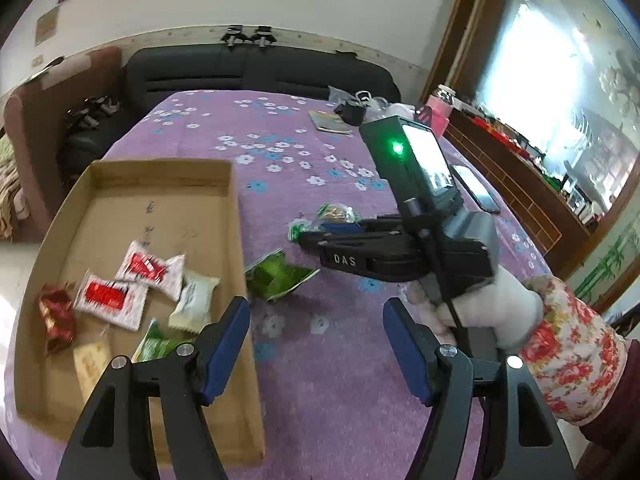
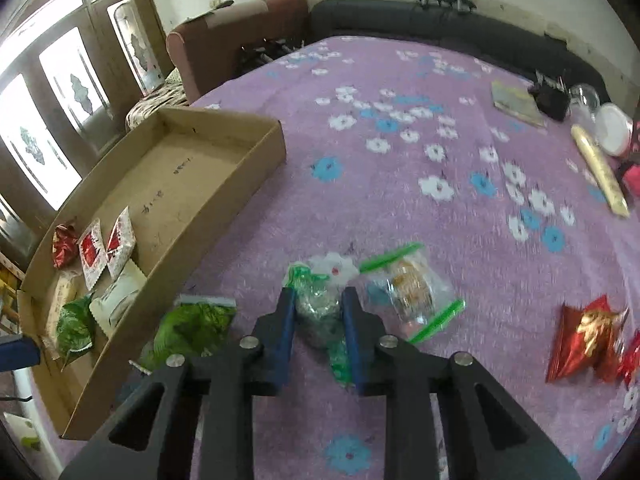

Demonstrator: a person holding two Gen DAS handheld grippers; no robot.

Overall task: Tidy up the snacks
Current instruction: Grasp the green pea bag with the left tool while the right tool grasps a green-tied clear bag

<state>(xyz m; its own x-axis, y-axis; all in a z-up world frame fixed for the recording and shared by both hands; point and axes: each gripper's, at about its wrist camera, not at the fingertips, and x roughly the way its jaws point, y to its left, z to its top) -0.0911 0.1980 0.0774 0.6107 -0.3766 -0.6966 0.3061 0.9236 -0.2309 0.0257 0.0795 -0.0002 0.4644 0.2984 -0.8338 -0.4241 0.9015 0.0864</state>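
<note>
Nearest, my right tongs [image 2: 318, 316]: closed around a green-wrapped snack [image 2: 318, 312] on the purple counter [image 2: 400, 208]. My left tongs [image 1: 316, 344]: spread wide, holding nothing, beside the cardboard tray [image 1: 236, 216]. In the tray: red-and-white packets [image 1: 108, 294]. Beyond: a clear cookie bag [image 2: 412, 284].

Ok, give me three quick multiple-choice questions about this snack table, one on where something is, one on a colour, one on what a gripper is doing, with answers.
1. Where do the two red-and-white packets lie?
A. in the cardboard box
B. on the cloth
C. on the sofa

2. What colour is the tablecloth?
A. purple
B. yellow
C. grey

3. What is the right gripper doing?
A. hanging open
B. closing on a green-edged clear packet
C. holding the box

Answers: A, they rest on the box floor; A, purple with flowers; B, fingers flank that packet.
</note>
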